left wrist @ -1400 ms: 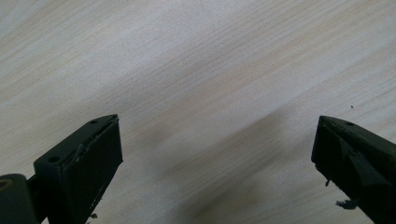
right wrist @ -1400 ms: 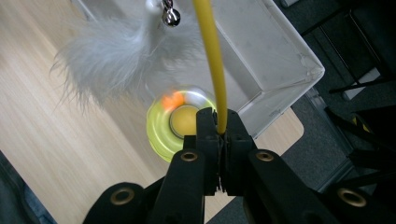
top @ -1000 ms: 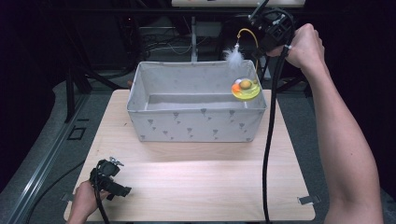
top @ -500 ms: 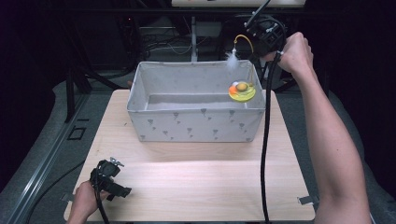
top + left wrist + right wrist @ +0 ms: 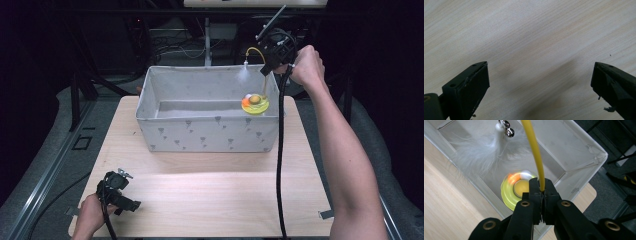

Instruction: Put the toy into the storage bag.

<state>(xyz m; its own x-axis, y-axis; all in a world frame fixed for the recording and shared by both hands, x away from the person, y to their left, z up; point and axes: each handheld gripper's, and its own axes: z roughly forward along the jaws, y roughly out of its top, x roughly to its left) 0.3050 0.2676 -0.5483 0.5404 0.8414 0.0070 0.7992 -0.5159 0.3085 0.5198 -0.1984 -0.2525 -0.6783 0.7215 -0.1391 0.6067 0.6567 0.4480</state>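
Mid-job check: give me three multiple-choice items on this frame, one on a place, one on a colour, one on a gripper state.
1. Where is the round toy base?
A. inside the fabric bin, right end
B. on the table in front of the bin
C. on the floor

2. What colour is the wand held by the right gripper?
A. blue
B. yellow
C. black

3. How is the left gripper?
A. shut on the wand
B. shut on the bin's rim
C. open

Answers:
1 A, the toy base lies within the bin.
2 B, the wand is yellow at the right gripper.
3 C, the left gripper has jaws apart over bare table.
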